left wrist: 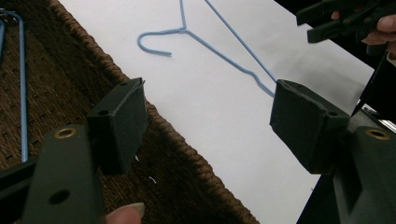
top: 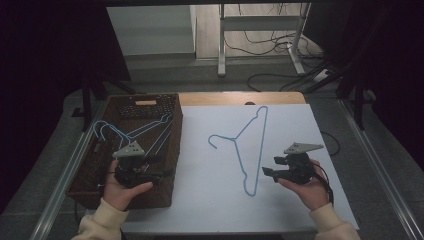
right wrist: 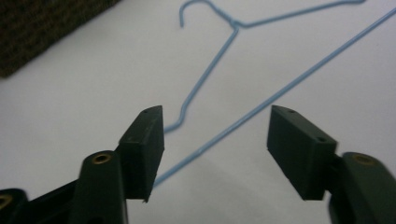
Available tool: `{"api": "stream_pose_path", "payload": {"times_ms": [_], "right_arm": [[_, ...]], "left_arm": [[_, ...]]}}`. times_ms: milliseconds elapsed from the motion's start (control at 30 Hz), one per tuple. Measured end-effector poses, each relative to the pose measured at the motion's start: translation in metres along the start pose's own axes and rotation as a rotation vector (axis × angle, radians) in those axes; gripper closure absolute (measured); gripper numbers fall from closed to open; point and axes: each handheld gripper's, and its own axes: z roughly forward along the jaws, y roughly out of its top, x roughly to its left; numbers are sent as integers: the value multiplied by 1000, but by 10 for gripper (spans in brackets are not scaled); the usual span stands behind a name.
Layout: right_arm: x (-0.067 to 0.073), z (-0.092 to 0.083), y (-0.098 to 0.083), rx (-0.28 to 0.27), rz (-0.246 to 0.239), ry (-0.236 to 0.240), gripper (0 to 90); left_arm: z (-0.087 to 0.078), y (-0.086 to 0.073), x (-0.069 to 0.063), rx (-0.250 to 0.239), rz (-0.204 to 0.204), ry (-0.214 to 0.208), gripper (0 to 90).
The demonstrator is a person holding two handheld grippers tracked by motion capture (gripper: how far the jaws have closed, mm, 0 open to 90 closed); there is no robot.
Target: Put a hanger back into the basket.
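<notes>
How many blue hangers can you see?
3: one hanger lies flat on the white table, and two hangers rest in the brown basket at the left. More may be hidden inside the basket.

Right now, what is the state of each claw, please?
Left claw: open, holding nothing, above the basket edge.
Right claw: open, holding nothing, the blue hanger lies beneath.
</notes>
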Motion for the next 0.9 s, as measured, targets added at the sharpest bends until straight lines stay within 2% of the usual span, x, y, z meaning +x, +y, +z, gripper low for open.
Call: {"api": "stream_pose_path", "payload": {"times_ms": [100,200,233,267,300,333,433,500,600,733,900], "right_arm": [[2,3,0,32,-19,13,431],[6,10,3,86,-29,32,558],[6,10,3,86,-29,32,558],[9,16,5,165,-47,30,801],[9,16,5,165,-47,30,801],[14,23,7,220,-107,54,872],[24,38,10,282,-180,48,900],[30,49,12,310,-208,53,900],[36,61,15,342,-222,51,900],[44,72,15,378,-240,75,900],[50,78,9,462,-255,91,900]], "left_arm": [[2,0,0,-2,5,-1,268],[2,0,0,2,3,-3,262],[2,0,0,4,4,0,262],[2,-1,0,6,3,3,255],[2,-1,0,6,0,8,255],[1,-1,2,4,-13,13,255],[0,-2,2,2,-24,10,255],[0,-2,3,-7,-25,19,255],[-2,-3,5,-20,-23,17,254],[-2,-4,7,-21,-34,16,255],[-3,-6,8,-24,-49,15,255]]}}
